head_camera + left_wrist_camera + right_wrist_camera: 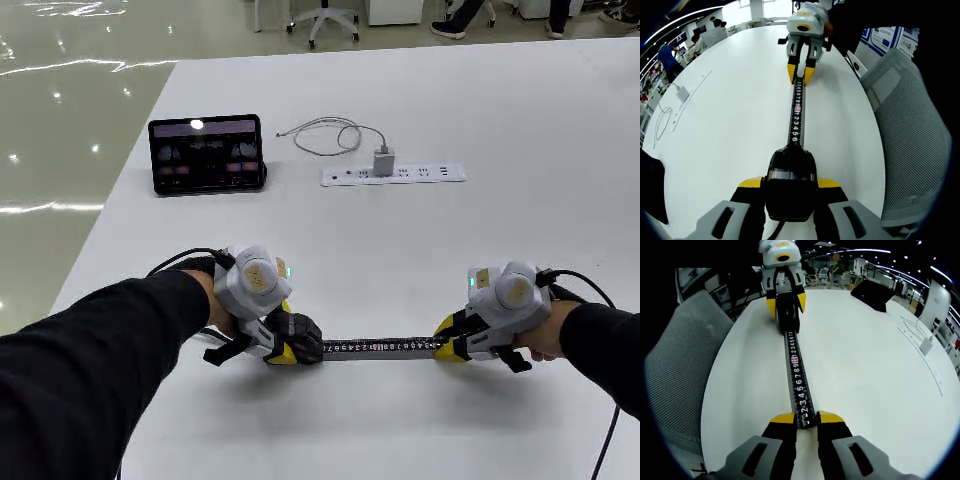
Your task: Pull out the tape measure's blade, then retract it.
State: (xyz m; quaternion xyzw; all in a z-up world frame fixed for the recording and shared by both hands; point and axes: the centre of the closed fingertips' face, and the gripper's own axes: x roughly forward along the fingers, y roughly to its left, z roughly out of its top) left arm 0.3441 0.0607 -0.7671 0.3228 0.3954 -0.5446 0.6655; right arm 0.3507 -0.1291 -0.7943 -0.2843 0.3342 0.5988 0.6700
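Two risks stand out, the bigger first. The right gripper [445,340] has its jaws pinching the tip of the blade [380,347] at 5 o'clock in the head view. If that thin strip slips free, I judge the spring would whip the blade back into the tape measure [303,338] at 7 o'clock, and the hook could slam the case. The lesser risk lies with the left gripper [790,182], whose jaws are clenched around the smooth black case. An off-line pull could twist the case in them and kink the blade, which runs straight between the two grippers. A slow, in-line return would guard against both.

The room looks like an open office, with glossy floor [70,120] at 10 o'clock. The white worktop [480,230] is smooth and wide. A grey mesh chair [910,125] stands beside its edge. At 11 o'clock sits a dark tablet [207,153]. At 12 o'clock lies a white power strip [393,174] with a charger [384,160] plugged in and its cable [325,135] looped.
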